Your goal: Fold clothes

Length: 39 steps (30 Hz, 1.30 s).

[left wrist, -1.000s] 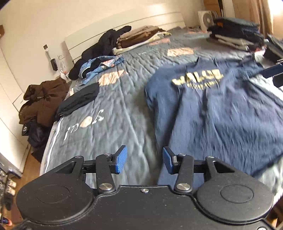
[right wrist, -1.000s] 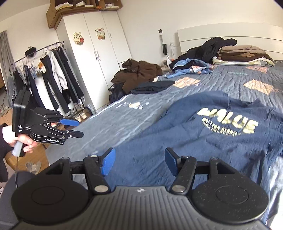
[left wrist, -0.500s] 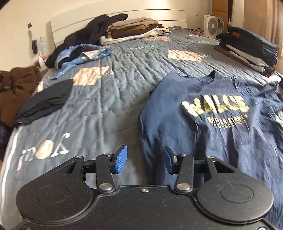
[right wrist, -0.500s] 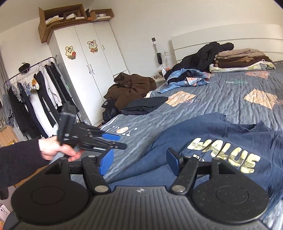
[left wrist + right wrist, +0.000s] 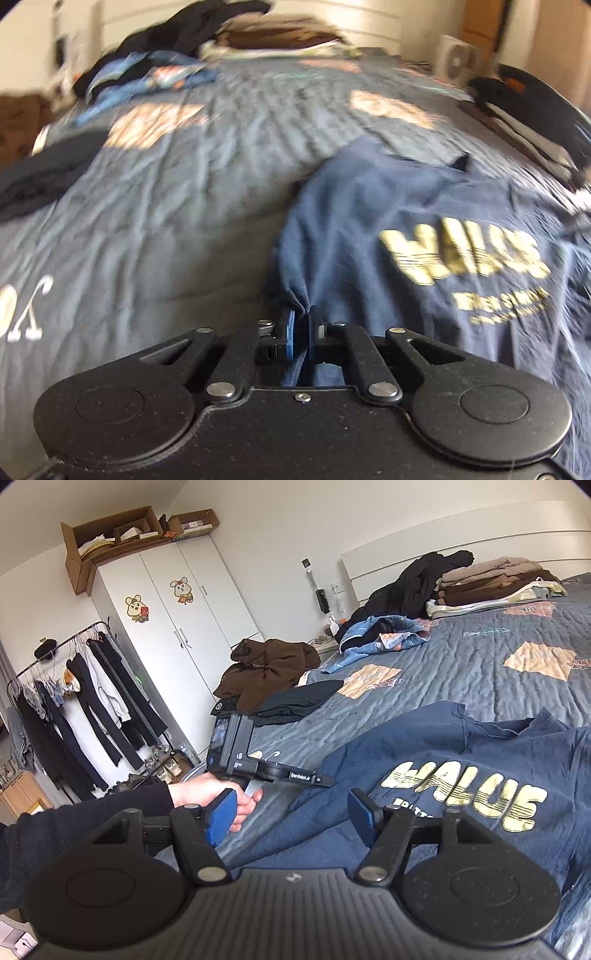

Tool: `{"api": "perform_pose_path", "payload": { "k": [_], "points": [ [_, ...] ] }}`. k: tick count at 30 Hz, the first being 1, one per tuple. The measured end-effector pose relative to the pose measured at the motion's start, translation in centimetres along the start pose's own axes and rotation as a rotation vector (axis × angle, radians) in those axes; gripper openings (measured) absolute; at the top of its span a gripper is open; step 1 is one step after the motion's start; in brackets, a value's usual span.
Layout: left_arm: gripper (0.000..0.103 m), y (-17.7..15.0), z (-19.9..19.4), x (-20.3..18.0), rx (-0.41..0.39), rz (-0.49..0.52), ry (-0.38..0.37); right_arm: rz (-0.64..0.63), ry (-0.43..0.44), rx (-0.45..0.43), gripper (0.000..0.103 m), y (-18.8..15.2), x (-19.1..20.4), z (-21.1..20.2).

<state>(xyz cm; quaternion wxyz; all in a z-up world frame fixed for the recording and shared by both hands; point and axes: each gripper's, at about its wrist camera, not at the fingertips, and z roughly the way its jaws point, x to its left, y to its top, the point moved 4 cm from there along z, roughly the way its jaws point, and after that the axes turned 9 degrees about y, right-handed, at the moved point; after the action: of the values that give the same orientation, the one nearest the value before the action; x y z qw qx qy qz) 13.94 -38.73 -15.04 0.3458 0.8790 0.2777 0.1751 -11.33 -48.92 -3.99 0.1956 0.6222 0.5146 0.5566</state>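
Note:
A navy T-shirt (image 5: 388,229) with gold lettering lies spread on the bed, print side up; it also fills the right of the right wrist view (image 5: 461,768). My left gripper (image 5: 301,326) is shut on the shirt's left edge, cloth bunched between its blue pads. From the right wrist view the left gripper (image 5: 325,780) is at that same edge, held by a hand (image 5: 214,797). My right gripper (image 5: 291,821) is open above the shirt's near part, with nothing between its fingers.
A grey-blue quilted bedspread (image 5: 480,672) covers the bed. Folded stacks sit at the headboard (image 5: 495,583) and at the right (image 5: 524,110). Loose dark clothes (image 5: 299,701), a brown jacket (image 5: 266,664), a wardrobe (image 5: 177,642) and a clothes rail (image 5: 74,701) stand to the left.
My left gripper dropped to the shirt's left edge and shut on it; it was open before. The right gripper tilted upward a little and stayed open.

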Motion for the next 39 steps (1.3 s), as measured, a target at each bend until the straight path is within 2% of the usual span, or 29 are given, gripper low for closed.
{"api": "perform_pose_path", "payload": {
  "k": [4, 7, 10, 12, 14, 17, 22, 27, 31, 32, 34, 36, 39],
  "points": [
    [0.006, -0.1, -3.1, -6.7, -0.137, 0.225, 0.016, 0.016, -0.012, -0.025, 0.065, 0.5, -0.8, -0.9],
    [0.006, -1.7, -4.9, -12.9, -0.191, 0.459, 0.015, 0.026, -0.027, -0.043, 0.065, 0.8, -1.4, -1.6],
    [0.009, -4.2, -5.0, -17.5, -0.136, 0.616, -0.053, 0.042, -0.041, -0.059, 0.065, 1.2, -2.0, -2.2],
    [0.014, -5.5, -4.5, -18.9, -0.095, 0.668, -0.080, 0.048, -0.050, -0.069, 0.065, 1.3, -2.5, -2.6],
    [0.014, -5.4, -4.8, -18.5, -0.090, 0.633, -0.106, 0.055, -0.058, -0.079, 0.065, 1.5, -2.9, -3.0],
    [0.016, -2.9, -5.7, -16.8, -0.102, 0.490, -0.134, 0.065, -0.071, -0.106, 0.065, 1.8, -3.6, -4.0],
    [0.037, -0.2, -4.4, -17.6, -0.121, 0.457, -0.067, 0.106, -0.110, -0.156, 0.066, 2.3, -5.3, -5.8],
    [0.037, 1.5, -2.8, -18.7, -0.129, 0.441, 0.008, 0.125, -0.133, -0.184, 0.066, 2.5, -6.6, -6.7],
    [0.037, 1.2, -0.5, -19.3, -0.127, 0.468, 0.138, 0.122, -0.130, -0.185, 0.066, 2.5, -6.8, -6.6],
    [0.035, 1.3, -0.2, -19.0, -0.131, 0.451, 0.149, 0.122, -0.131, -0.184, 0.066, 2.5, -6.8, -6.6],
    [0.010, 2.0, -0.3, -17.4, -0.136, 0.376, 0.137, 0.122, -0.130, -0.182, 0.066, 2.5, -6.9, -6.7],
    [0.010, 3.1, -0.9, -15.0, -0.136, 0.309, 0.126, 0.123, -0.129, -0.181, 0.066, 2.4, -7.1, -6.8],
    [0.010, 5.1, -1.8, -11.0, -0.161, 0.276, 0.200, 0.126, -0.128, -0.178, 0.066, 2.3, -7.1, -6.7]
  ]
}}
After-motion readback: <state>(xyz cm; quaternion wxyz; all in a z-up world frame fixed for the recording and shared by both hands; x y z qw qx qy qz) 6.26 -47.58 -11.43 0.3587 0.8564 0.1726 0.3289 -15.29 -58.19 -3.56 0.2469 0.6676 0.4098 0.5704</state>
